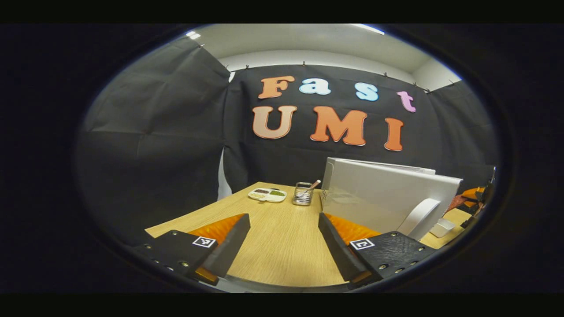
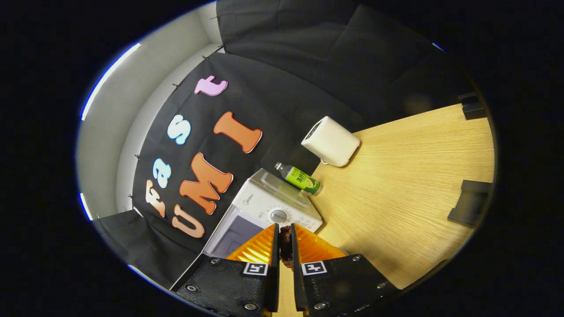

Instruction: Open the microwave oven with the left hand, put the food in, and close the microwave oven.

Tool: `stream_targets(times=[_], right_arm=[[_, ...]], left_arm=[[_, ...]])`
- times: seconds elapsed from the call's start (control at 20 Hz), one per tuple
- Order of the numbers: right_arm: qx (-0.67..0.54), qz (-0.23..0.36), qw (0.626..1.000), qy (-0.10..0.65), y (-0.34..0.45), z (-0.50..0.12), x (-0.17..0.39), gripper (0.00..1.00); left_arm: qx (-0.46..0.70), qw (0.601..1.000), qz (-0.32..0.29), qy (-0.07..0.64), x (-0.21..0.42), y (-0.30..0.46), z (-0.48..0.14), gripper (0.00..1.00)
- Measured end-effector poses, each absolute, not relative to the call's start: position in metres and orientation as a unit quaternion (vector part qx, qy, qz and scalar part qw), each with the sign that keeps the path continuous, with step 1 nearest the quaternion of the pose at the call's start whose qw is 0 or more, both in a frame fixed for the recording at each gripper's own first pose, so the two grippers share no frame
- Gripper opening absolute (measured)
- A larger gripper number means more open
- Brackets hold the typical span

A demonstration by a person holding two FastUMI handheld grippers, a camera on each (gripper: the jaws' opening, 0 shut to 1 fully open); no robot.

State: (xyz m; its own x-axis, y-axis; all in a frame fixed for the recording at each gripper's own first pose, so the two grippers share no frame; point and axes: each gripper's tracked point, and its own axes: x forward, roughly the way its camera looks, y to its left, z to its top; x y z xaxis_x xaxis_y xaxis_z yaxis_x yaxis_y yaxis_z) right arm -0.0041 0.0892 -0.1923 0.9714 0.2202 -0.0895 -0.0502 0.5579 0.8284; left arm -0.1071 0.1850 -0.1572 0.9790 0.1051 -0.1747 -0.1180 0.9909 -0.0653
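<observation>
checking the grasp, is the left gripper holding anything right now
No, the left gripper has its fingers spread wide with only bare table between them.

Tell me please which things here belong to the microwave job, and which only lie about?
For the job: microwave oven with door swung open; dark food piece pinched in right gripper; left gripper, open.

Lying about: green bottle, white box-shaped appliance, divided tray, glass jar, table.

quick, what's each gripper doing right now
Left gripper: open, holding nothing.
Right gripper: shut on a dark piece of food.
</observation>
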Motion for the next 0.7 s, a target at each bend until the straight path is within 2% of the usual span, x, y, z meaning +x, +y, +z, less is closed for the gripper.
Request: stream_targets(times=[0.4, 0.7], right_arm=[[0.45, 0.149, 0.877, 0.079, 0.168, -0.136, 0.012, 0.13], [0.451, 0.174, 0.873, 0.067, 0.227, -0.109, 0.027, 0.13]], left_arm=[[-0.053, 0.993, 0.052, 0.088, -0.108, 0.188, -0.163, 0.93], [-0.045, 0.995, 0.055, 0.075, -0.107, 0.194, -0.157, 0.92]])
